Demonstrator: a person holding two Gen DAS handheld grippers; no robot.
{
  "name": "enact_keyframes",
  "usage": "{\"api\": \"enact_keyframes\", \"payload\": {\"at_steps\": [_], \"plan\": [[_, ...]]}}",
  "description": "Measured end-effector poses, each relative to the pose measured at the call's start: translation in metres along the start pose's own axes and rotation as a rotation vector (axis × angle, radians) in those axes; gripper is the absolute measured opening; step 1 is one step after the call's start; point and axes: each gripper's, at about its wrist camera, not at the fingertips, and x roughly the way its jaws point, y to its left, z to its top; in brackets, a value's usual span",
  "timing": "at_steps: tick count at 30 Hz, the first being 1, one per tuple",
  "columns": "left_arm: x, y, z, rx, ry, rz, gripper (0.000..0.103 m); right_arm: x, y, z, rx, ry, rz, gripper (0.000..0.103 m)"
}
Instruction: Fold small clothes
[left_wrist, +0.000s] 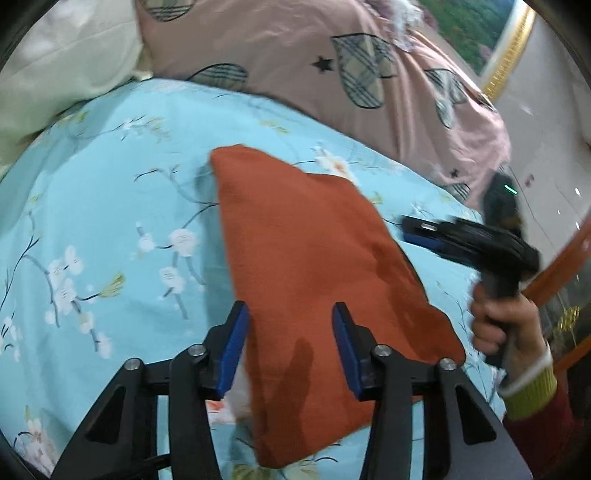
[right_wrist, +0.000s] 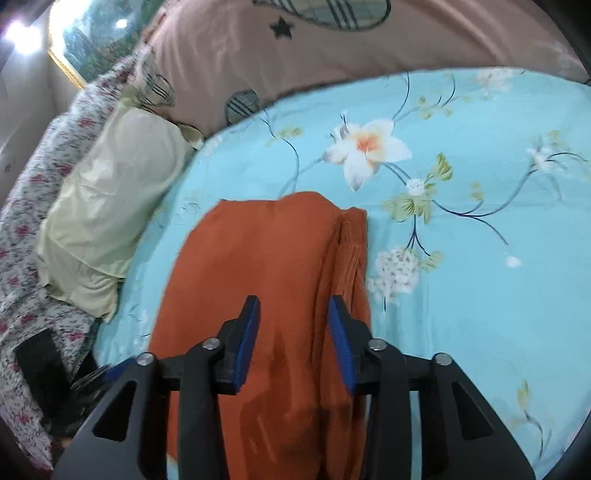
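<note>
Now, garment: my folded rust-orange knit cloth (left_wrist: 314, 280) lies flat on the light-blue flowered bedsheet (left_wrist: 110, 221).
Left gripper (left_wrist: 291, 347): jaws parted, hovering above the cloth, gripping nothing.
Right gripper (right_wrist: 293, 343): likewise parted over it, empty.

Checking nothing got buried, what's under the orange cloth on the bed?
Around the orange cloth only the blue flowered sheet shows. Whatever lies directly beneath is covered and cannot be seen.

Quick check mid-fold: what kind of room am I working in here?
Most likely a bedroom: the orange garment lies on a bed with a light blue floral sheet, with a pale yellow pillow and a pink quilt beside it.
</note>
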Motion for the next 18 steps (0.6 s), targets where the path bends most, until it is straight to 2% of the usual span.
{"api": "enact_keyframes", "payload": {"at_steps": [3, 6, 7, 8, 10, 13, 15, 16, 18], "plan": [[0.002, -0.007, -0.003, 0.038, 0.010, -0.013, 0.043, 0.025, -0.010, 0.006, 0.037, 0.042, 0.009, 0.029], [0.008, -0.008, -0.005, 0.055, 0.024, -0.031, 0.043, 0.037, -0.016, 0.011, 0.067, 0.046, 0.038, 0.024], [0.010, -0.007, -0.005, 0.054, 0.030, -0.031, 0.043, 0.038, -0.016, 0.012, 0.074, 0.045, 0.051, 0.015], [0.012, -0.006, -0.004, 0.048, 0.038, -0.031, 0.043, 0.038, -0.016, 0.014, 0.083, 0.040, 0.063, 0.010], [0.013, -0.004, -0.002, 0.038, 0.048, -0.041, 0.043, 0.024, -0.010, 0.018, 0.074, -0.009, 0.080, 0.009], [0.009, -0.010, 0.004, 0.041, 0.038, -0.060, 0.043, -0.017, 0.004, 0.021, 0.037, -0.140, 0.129, 0.008], [0.011, -0.017, 0.005, 0.056, 0.037, -0.074, 0.043, -0.037, 0.005, 0.019, 0.017, -0.204, 0.105, 0.008], [0.013, -0.019, 0.005, 0.062, 0.039, -0.076, 0.043, -0.037, 0.002, 0.017, 0.015, -0.207, 0.079, 0.008], [0.022, -0.024, 0.002, 0.086, 0.057, -0.066, 0.043, -0.018, -0.014, 0.014, 0.051, -0.147, 0.022, 0.008]]}}
